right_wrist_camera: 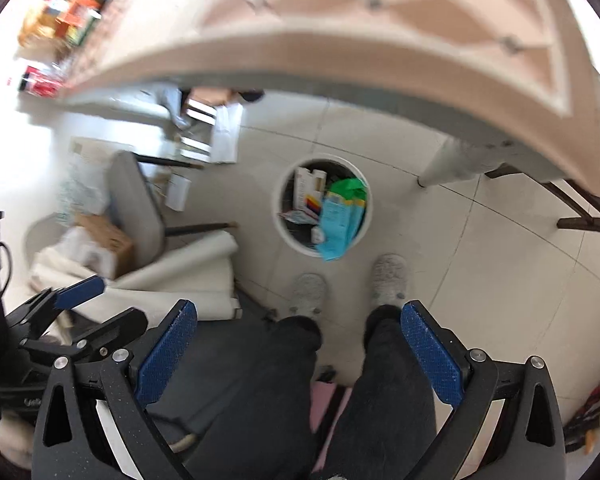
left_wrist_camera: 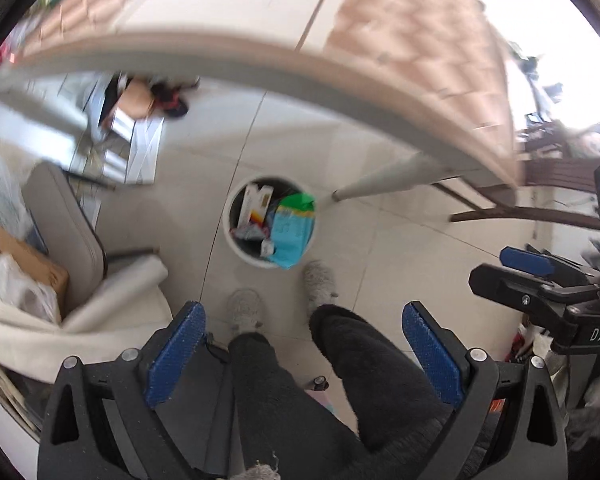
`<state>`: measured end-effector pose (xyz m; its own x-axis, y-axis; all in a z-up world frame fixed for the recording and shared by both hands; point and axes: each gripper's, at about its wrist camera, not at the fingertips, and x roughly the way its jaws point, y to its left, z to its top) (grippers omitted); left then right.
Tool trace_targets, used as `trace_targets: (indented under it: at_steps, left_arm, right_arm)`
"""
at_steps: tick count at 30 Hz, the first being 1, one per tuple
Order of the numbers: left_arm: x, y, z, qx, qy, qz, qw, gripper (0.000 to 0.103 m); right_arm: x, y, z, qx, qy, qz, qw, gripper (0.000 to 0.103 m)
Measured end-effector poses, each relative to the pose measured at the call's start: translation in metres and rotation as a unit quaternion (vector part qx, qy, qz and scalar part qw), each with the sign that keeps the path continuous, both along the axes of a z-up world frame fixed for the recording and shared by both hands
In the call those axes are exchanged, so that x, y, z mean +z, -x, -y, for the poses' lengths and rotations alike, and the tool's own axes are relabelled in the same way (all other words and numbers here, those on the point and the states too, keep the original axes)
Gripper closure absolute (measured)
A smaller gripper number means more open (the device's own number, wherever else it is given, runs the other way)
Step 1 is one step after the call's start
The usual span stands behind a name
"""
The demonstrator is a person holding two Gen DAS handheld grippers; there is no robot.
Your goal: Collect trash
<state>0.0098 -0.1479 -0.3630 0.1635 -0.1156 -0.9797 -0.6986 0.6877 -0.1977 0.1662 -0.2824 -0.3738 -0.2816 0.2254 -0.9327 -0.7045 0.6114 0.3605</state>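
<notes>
Left gripper [left_wrist_camera: 302, 356]: nearest the lens in the left wrist view, blue-padded fingers [left_wrist_camera: 176, 354] spread wide, nothing between them; it points down at the floor, over the person's legs.
Right gripper [right_wrist_camera: 298, 354]: same pose in its own view, fingers [right_wrist_camera: 168, 352] spread wide and empty; it also shows at the right edge of the left wrist view [left_wrist_camera: 540, 280], just beside the left one.
Legs [left_wrist_camera: 364, 372]: dark trousers, seen from above between the fingers of both grippers.
Shoes [right_wrist_camera: 388, 280]: two pale shoes on the floor, toes just short of the bin.
Bin [left_wrist_camera: 233, 240]: round, white-rimmed, standing upright on the floor in front of the shoes and near the surface's leg.
Trash [left_wrist_camera: 292, 228]: inside the bin; a light blue and green packet stands up and sticks out over the near rim, a white box [left_wrist_camera: 254, 204] lies beside it, and smaller scraps sit lower down, too blurred to name.
Floor [right_wrist_camera: 480, 264]: pale tiles with thin dark joints.
Surface [right_wrist_camera: 380, 12]: pink and cream diamond pattern, its edge arching across the top of both views, above the bin; one pale leg [right_wrist_camera: 444, 166] comes down to the right of the bin.
Chair [right_wrist_camera: 140, 208]: grey, left of the bin, with a cardboard box [right_wrist_camera: 108, 240] and pale cloth piled beside it.
Far clutter: books or papers on the floor beyond the chair, blurred.
</notes>
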Motion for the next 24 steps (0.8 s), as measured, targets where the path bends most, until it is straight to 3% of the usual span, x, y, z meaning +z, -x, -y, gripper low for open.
trace_targets:
  at_steps: [8,14,19,24]
  left_arm:
    - [0.102,0.026,0.002,-0.082,-0.016,0.078,0.9935,0.002]
    - [0.150,0.053,0.009,-0.115,-0.011,0.117,0.9864,0.000]
    - [0.178,0.066,0.017,-0.125,-0.008,0.141,0.9822,0.000]
    - [0.192,0.080,0.018,-0.114,-0.014,0.150,0.9819,0.000]
  right_arm:
    - [0.132,0.052,0.045,-0.053,-0.058,0.021,0.997,0.000]
    - [0.210,0.103,0.077,-0.097,-0.102,0.048,0.989,0.000]
    - [0.249,0.135,0.096,-0.118,-0.121,0.061,0.984,0.000]
    - [0.265,0.152,0.104,-0.121,-0.127,0.062,0.983,0.000]
